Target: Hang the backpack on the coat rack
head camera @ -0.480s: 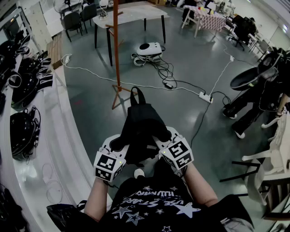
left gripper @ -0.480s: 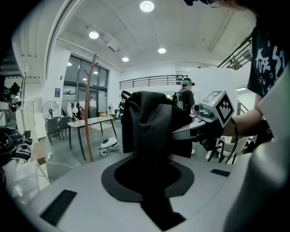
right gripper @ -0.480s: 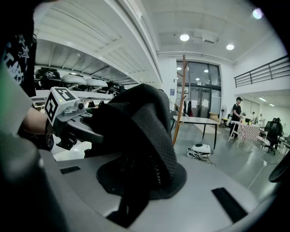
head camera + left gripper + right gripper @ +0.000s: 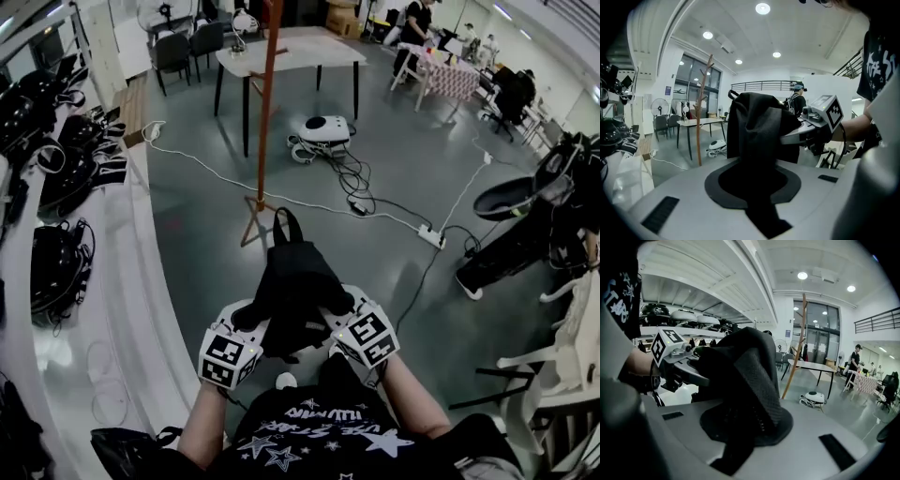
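A black backpack [image 4: 292, 289] hangs between my two grippers in front of my body, its top loop [image 4: 285, 221] pointing away from me. My left gripper [image 4: 246, 323] is shut on the bag's left side, where dark fabric [image 4: 757, 140] fills its jaws. My right gripper [image 4: 339, 311] is shut on the right side, clamped on a mesh strap [image 4: 752, 380]. The wooden coat rack [image 4: 265, 112] stands on the grey floor ahead, slightly left of the bag, its pole [image 4: 699, 112] bare. In the right gripper view the coat rack [image 4: 796, 345] leans right of the bag.
A white counter [image 4: 122, 309] with black headsets [image 4: 52, 262] runs along my left. Behind the rack stand a table [image 4: 291, 58] and chairs. A white device [image 4: 323, 129] and cables [image 4: 375, 206] lie on the floor. A dark stroller [image 4: 525, 206] and white chairs stand at right.
The view has shifted forward: the coat rack and floor items appear a little nearer and lower in the head view. Both grippers keep the same hold on the backpack.
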The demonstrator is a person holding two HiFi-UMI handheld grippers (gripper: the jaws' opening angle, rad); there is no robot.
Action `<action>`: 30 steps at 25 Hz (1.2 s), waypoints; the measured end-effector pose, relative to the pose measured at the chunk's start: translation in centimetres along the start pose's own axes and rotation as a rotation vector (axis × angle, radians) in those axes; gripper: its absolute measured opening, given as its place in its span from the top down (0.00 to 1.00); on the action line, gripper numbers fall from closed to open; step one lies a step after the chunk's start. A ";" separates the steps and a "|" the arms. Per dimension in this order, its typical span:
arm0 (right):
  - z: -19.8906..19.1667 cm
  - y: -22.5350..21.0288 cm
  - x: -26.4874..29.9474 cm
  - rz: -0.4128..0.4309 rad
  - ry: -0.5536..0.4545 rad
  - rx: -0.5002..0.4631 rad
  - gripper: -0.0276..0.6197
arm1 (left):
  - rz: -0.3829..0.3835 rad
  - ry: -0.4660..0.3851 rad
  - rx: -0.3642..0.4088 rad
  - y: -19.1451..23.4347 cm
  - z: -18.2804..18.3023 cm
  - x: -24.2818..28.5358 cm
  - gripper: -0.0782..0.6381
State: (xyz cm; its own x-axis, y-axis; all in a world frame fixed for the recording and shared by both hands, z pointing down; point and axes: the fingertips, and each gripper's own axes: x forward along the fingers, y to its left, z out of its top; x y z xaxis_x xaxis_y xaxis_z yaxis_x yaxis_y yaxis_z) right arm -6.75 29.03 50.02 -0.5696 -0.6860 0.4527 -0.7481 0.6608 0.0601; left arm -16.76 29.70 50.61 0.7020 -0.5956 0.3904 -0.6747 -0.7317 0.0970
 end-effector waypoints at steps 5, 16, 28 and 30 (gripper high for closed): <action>1.1 0.5 1.4 0.026 -0.021 0.005 0.86 | 0.029 -0.006 0.025 1.4 0.6 -1.2 0.77; 1.8 -0.8 6.7 0.128 -0.010 -0.030 0.84 | 0.091 0.030 -0.065 5.2 -0.2 -0.1 0.78; 4.4 -14.6 13.1 0.190 -0.076 0.006 0.84 | 0.144 0.080 -0.040 11.0 6.5 11.8 0.78; 5.1 -17.7 14.0 0.187 -0.089 0.002 0.84 | 0.156 0.080 -0.033 11.9 8.1 14.5 0.79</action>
State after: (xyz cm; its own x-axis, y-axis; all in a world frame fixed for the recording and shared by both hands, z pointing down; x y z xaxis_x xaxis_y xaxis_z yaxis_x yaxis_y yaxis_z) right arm -3.21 6.16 50.81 -0.7265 -0.5754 0.3756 -0.6268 0.7789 -0.0192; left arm -12.78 9.64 50.01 0.5685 -0.6718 0.4749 -0.7822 -0.6202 0.0590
